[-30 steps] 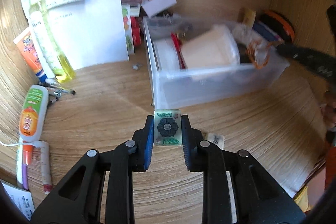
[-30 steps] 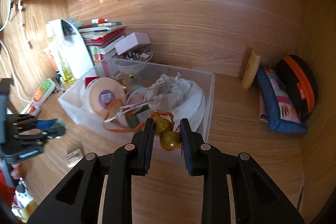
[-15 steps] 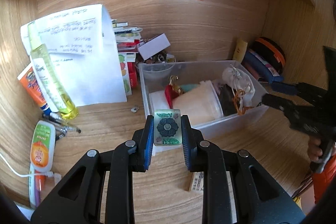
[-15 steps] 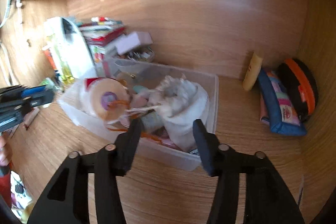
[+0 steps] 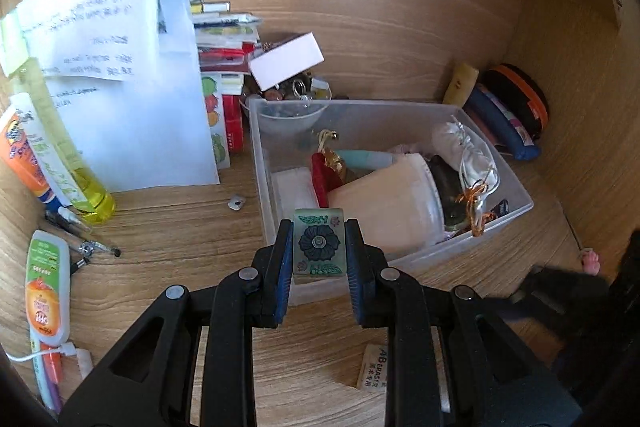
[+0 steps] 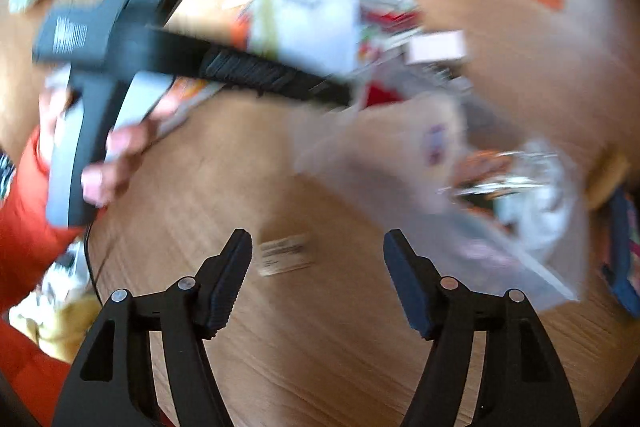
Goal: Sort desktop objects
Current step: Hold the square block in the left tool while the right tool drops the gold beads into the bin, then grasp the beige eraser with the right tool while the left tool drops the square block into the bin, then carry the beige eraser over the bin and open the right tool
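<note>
My left gripper (image 5: 319, 247) is shut on a green mahjong tile (image 5: 319, 242) with a dark flower, held above the near left corner of a clear plastic bin (image 5: 516, 193). The bin holds a white roll, a red charm, a white pouch and an orange-corded gourd (image 5: 476, 205). My right gripper (image 6: 318, 267) is open and empty, over the desk near a small eraser (image 6: 284, 254); this view is blurred. The eraser (image 5: 376, 367) also lies under my left gripper. The bin (image 6: 400, 179) shows at right in the right wrist view.
Left of the bin stand a folded white paper (image 5: 132, 99), a yellow bottle (image 5: 64, 155), tubes (image 5: 46, 291) and pens. Books and a white box (image 5: 286, 61) are behind. Pouches (image 5: 508, 111) lie at the back right. The left gripper's handle and hand (image 6: 116, 147) show in the right wrist view.
My right gripper let go of the gourd into the bin, opened wide and swung left and back toward the eraser. My left gripper rose with the tile and moved over the bin's corner.
</note>
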### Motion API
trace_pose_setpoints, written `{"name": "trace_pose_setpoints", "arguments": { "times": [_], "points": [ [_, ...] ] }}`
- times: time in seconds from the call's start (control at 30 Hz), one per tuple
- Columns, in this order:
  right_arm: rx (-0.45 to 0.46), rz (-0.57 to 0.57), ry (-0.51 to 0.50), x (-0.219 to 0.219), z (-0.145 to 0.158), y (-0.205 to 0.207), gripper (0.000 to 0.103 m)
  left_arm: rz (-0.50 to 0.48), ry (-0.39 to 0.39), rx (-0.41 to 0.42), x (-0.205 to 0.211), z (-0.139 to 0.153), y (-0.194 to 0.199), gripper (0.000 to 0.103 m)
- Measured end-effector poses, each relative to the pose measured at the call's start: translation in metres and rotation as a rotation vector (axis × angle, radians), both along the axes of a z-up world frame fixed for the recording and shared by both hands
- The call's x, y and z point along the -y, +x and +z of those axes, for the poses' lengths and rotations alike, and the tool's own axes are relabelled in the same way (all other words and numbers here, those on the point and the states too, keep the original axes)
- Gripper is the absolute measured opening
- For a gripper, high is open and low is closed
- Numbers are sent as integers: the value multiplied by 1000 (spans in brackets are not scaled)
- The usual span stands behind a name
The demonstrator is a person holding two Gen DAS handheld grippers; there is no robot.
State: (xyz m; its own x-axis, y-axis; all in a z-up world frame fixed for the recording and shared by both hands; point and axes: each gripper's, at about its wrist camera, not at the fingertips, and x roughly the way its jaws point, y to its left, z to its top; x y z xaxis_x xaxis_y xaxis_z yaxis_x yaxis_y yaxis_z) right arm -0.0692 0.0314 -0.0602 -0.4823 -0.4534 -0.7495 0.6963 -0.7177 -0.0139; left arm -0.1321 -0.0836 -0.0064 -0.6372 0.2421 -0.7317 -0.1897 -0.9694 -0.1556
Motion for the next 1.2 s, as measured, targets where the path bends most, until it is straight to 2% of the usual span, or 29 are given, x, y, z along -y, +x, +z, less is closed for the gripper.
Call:
{"name": "trace_pose_setpoints", "arguments": {
  "times": [0.2, 0.27, 0.33, 0.5, 0.7, 0.87, 0.97, 1.07, 1.17, 1.2],
  "points": [
    [76, 54, 63, 29, -31, -8, 59, -20, -6, -5, -2, -7, -3, 24],
    [93, 62, 68, 32, -35, -9, 45, -20, -9, -12, -2, -9, -4, 24],
    [98, 53, 84, 34, -40, -11, 39, -20, -12, -18, -3, -10, -6, 24],
    [86, 40, 77, 33, -42, -11, 38, -20, -42, -38, -6, -12, -8, 24],
    [10, -33, 22, 10, -20, -5, 38, -15, -120, -64, -13, -14, -8, 24],
    [-73, -130, -38, -18, 11, -3, 38, -26, -126, -66, -14, -14, -10, 27],
    [-108, -178, -58, -28, 26, -8, 38, -29, -128, -60, -16, -13, -11, 33],
    [-129, -215, -67, -30, 35, -22, 38, -32, -132, -71, -18, -10, -10, 42],
    [-125, -238, -80, -30, 44, -38, 38, -36, -125, -90, -19, -5, -9, 54],
    [-119, -242, -84, -30, 44, -44, 38, -31, -129, -100, -19, -3, -8, 62]
  ]
}}
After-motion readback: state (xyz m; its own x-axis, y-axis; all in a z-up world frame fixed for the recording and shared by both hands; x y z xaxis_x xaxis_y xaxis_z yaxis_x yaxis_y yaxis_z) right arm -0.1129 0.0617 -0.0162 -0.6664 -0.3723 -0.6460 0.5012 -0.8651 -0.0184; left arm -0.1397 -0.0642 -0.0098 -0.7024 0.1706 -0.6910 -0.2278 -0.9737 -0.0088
